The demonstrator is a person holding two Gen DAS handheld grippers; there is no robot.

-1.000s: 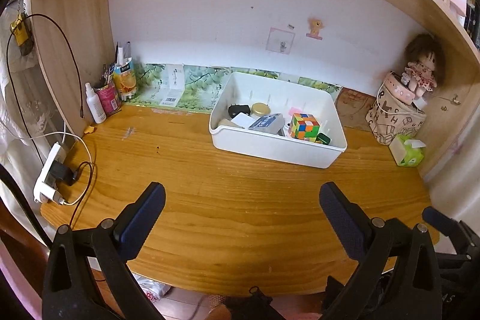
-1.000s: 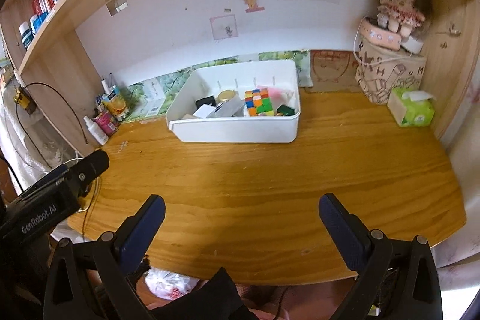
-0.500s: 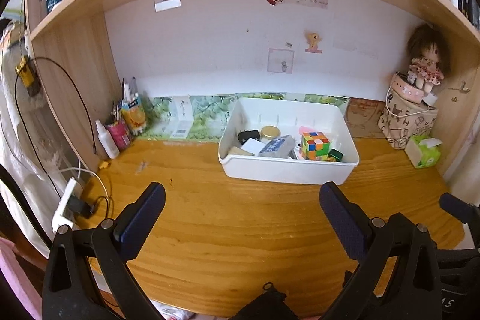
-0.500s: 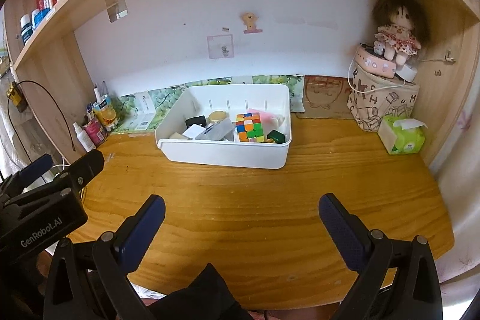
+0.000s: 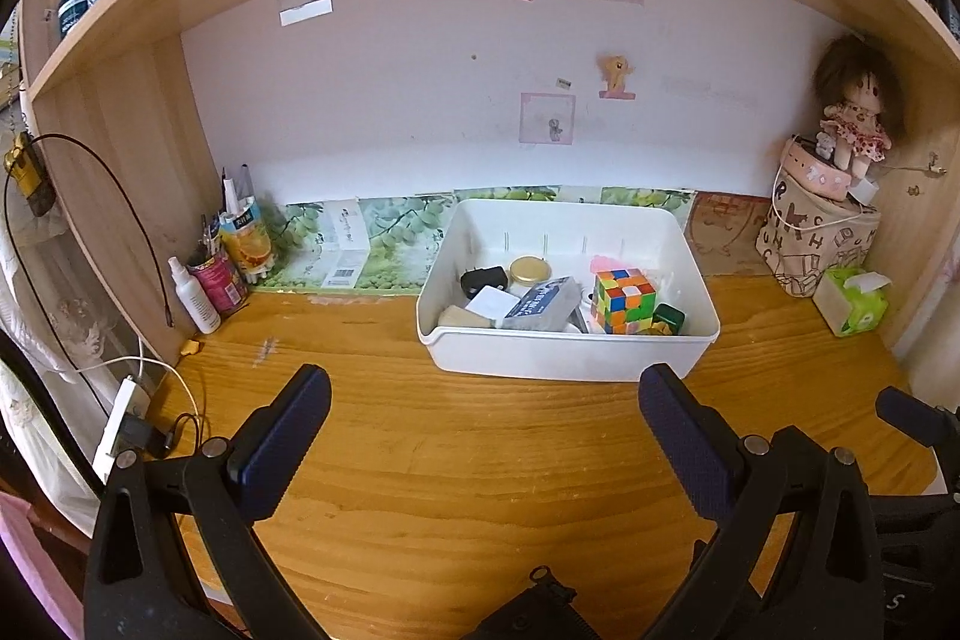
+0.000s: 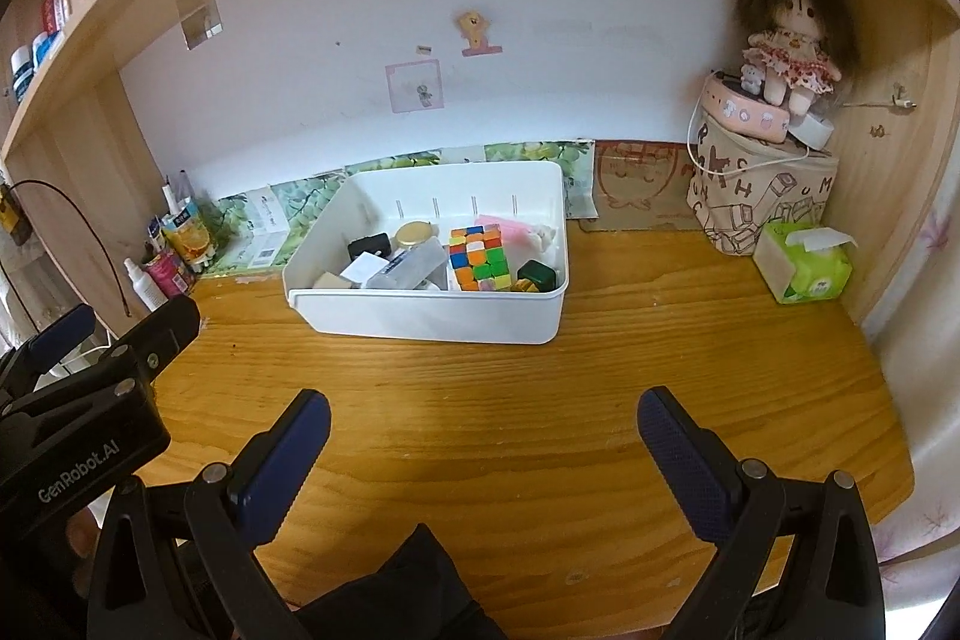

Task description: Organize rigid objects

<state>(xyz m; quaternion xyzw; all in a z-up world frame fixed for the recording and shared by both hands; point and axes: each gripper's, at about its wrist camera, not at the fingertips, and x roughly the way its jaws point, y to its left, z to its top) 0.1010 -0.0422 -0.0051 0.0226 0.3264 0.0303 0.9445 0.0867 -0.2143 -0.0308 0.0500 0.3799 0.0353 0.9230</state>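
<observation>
A white bin (image 5: 564, 358) (image 6: 432, 319) stands at the back middle of the wooden desk. In it lie a colourful puzzle cube (image 5: 623, 299) (image 6: 479, 258), a gold-lidded jar (image 5: 530, 270), a black adapter (image 5: 483, 279), a grey case (image 5: 543, 304), a dark green block (image 5: 668, 319) and a pink item (image 6: 507, 227). My left gripper (image 5: 483, 403) is open and empty, above the desk in front of the bin. My right gripper (image 6: 483, 427) is open and empty, also in front of the bin. The left gripper's body (image 6: 78, 400) shows at the left of the right wrist view.
A doll (image 6: 780, 34) sits on a printed box (image 6: 762, 184) at the back right, next to a green tissue pack (image 6: 801, 265). Bottles and a pen cup (image 5: 222, 274) stand back left. A power strip with cables (image 5: 123, 418) lies at the left edge. A shelf runs overhead.
Both grippers have pulled back and tilted upward, so more of the shelf and wall shows. The bin and its contents have not moved. Both grippers stay open.
</observation>
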